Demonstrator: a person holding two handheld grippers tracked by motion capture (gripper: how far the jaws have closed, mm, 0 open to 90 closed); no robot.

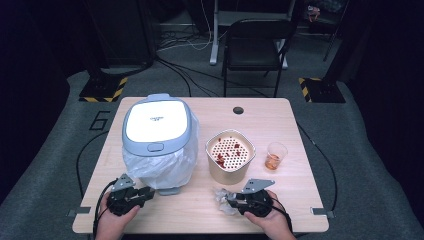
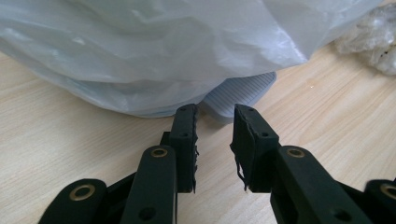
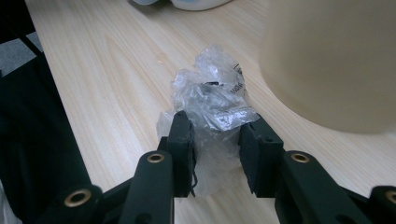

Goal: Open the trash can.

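Observation:
A small pedal bin with a grey-white lid [image 1: 156,122] and a clear plastic liner [image 1: 160,167] stands on the left of the wooden table [image 1: 280,120]. My left gripper [image 1: 150,192] lies low on the table in front of it. In the left gripper view the jaws of this gripper [image 2: 215,140] stand apart with nothing between them, pointing at the bin's ribbed pedal [image 2: 238,93] under the liner [image 2: 163,46]. My right gripper [image 1: 227,199] is shut on a crumpled clear plastic wrapper [image 3: 215,98], which rests on the table and bulges out above the gripper [image 3: 217,144].
A beige container [image 1: 230,155] with a perforated insert and red scraps stands just behind the wrapper, and looms at the upper right as the beige container [image 3: 331,60] in the right gripper view. A small clear cup [image 1: 275,156] with reddish contents sits to its right. A black chair [image 1: 255,40] stands beyond the table.

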